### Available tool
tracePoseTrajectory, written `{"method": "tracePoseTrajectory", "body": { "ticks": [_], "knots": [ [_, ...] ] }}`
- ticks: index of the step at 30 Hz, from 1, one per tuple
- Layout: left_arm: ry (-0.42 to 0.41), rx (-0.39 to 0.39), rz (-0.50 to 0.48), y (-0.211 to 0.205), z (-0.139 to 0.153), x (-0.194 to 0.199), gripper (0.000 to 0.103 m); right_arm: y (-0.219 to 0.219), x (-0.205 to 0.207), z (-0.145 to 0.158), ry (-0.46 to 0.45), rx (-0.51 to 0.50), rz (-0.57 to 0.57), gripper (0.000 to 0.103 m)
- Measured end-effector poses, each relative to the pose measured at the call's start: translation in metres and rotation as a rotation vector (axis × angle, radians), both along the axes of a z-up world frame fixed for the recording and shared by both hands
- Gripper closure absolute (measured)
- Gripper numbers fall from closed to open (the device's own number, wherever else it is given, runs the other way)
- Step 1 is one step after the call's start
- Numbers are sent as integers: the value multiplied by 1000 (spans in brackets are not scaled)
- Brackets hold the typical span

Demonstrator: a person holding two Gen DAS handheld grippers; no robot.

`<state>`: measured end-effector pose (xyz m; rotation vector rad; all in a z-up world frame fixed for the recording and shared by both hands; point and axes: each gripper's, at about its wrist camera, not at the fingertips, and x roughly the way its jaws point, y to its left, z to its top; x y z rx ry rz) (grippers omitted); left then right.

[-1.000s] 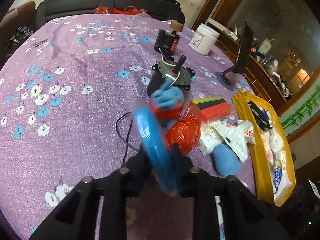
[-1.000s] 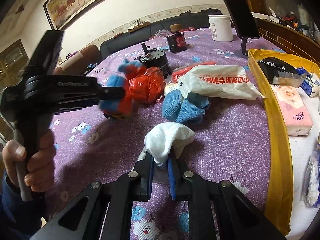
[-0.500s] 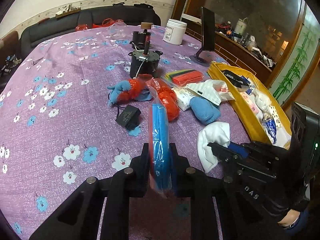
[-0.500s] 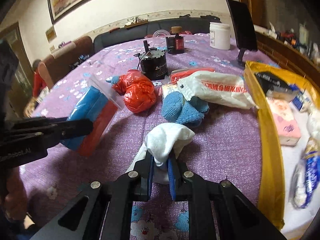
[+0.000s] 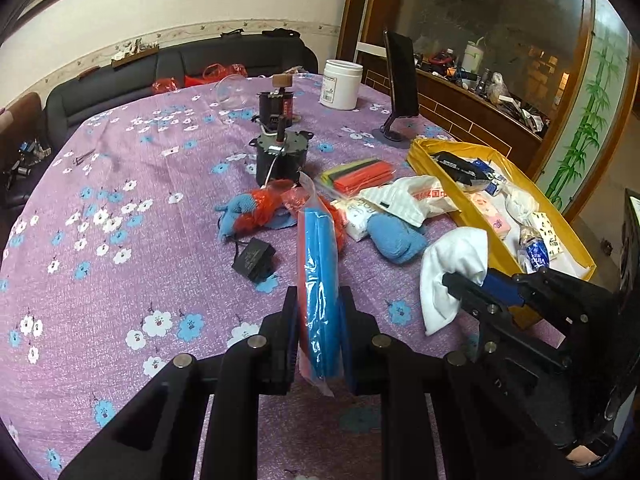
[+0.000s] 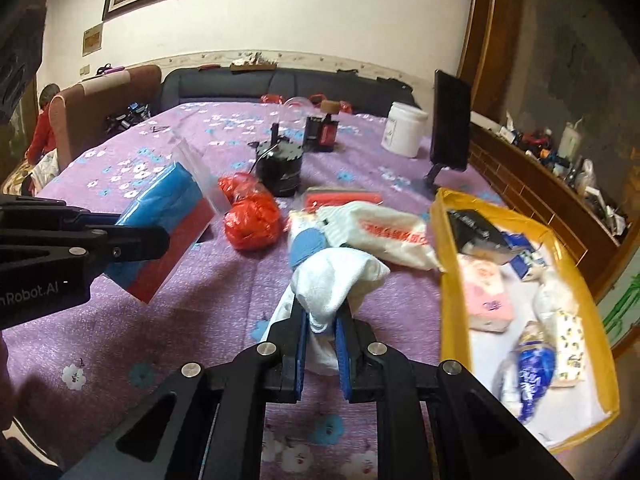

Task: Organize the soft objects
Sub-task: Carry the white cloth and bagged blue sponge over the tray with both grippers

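Observation:
My left gripper [image 5: 318, 300] is shut on a bagged pack of blue and red sponges [image 5: 318, 276], held edge-on above the purple floral tablecloth; the pack also shows in the right wrist view [image 6: 164, 224]. My right gripper [image 6: 322, 320] is shut on a white cloth [image 6: 336, 280], lifted above the table; it also shows in the left wrist view [image 5: 452, 264]. A yellow box [image 6: 450, 280] with several soft packs stands to the right. A blue cloth [image 5: 394, 236], a red plastic bag [image 6: 250, 216] and a blue-and-red glove [image 5: 248, 210] lie on the table.
A black motor [image 5: 280, 156], a small black adapter [image 5: 254, 258], a white printed bag [image 5: 404, 198], a pack of coloured sponges [image 5: 360, 172], a white jar [image 5: 340, 84] and a phone stand [image 5: 400, 80] are on the table. A sofa stands behind.
Both grippers have risen and tilted up with their loads. The white cloth has lifted off the table and moved toward the yellow box. The sponge pack stays in the left gripper.

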<state>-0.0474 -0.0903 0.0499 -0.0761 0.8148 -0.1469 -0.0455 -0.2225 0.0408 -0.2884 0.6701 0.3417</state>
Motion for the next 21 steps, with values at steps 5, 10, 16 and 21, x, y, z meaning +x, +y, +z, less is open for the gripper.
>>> {"method": "tracePoseTrajectory", "body": {
  "ticks": [5,10,16,21],
  "knots": [
    [-11,19,-11,-12,7,0,86,-8,-4,5,-19,10,-8,89],
    [-14,35,-24,-22,11,0,86,-18,-6,9,-38,24,-22,89],
    [-16,46,-46,-37,15,2,86,-32,-9,15,-55,39,-46,89],
    [-18,50,-62,-47,18,3,86,-41,-10,19,-70,48,-66,89]
  ]
}}
